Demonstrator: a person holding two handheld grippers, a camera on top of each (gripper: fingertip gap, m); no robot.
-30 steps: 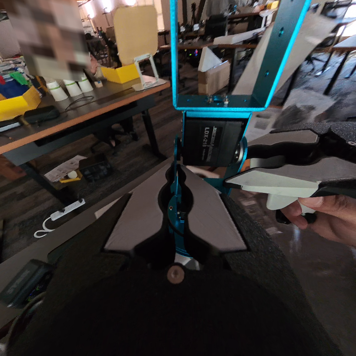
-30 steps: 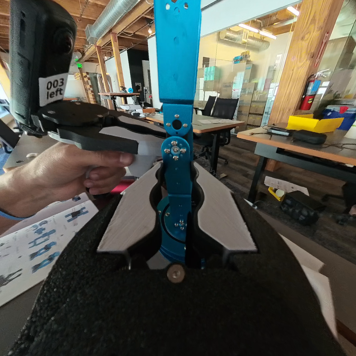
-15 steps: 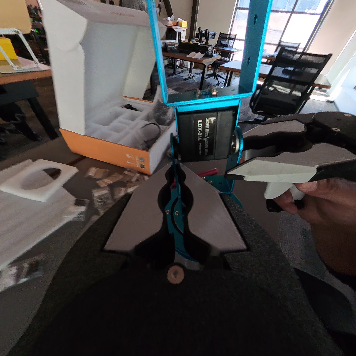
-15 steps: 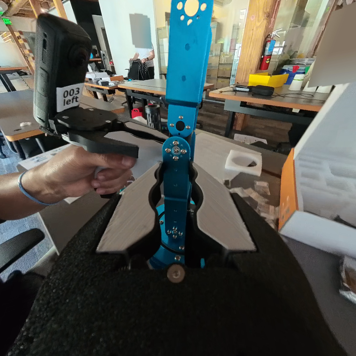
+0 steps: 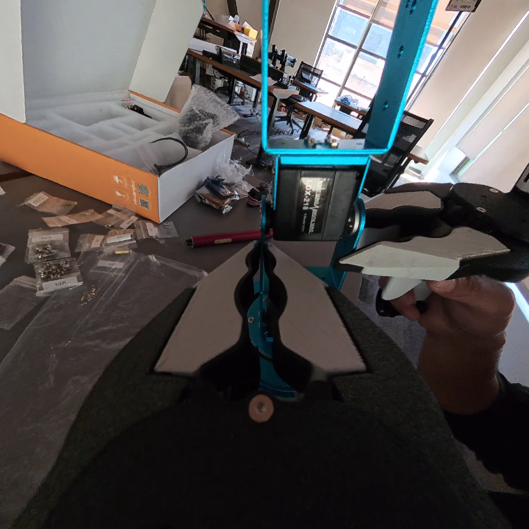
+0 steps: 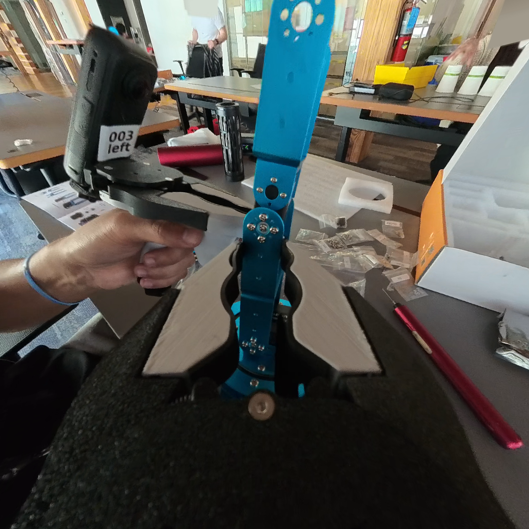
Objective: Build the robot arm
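both the left gripper point(image 5: 262, 257) and right gripper point(image 6: 262, 254) had fingers clamped on one blue metal servo-bracket assembly point(image 6: 289, 114) above the dark bench point(image 5: 217, 220).

Each camera is sitting just behind its own gripper, looking forward along the two fingers. The left gripper point(image 5: 262, 252) is filling the lower half of the left wrist view, which is tilting down across the dark table point(image 5: 214, 220), toward windows at 1 o'clock. The right wrist view is facing roughly crosswise to it, over the right gripper point(image 6: 262, 246), toward desks at 12 o'clock. Both views are sharing the blue bracket assembly point(image 5: 320, 154) point(image 6: 289, 120) at very close range, the orange-and-white box point(image 5: 86, 169) point(image 6: 432, 229), the red screwdriver point(image 5: 226, 237) point(image 6: 455, 375), and each other's gripper at 3 and 9 o'clock.
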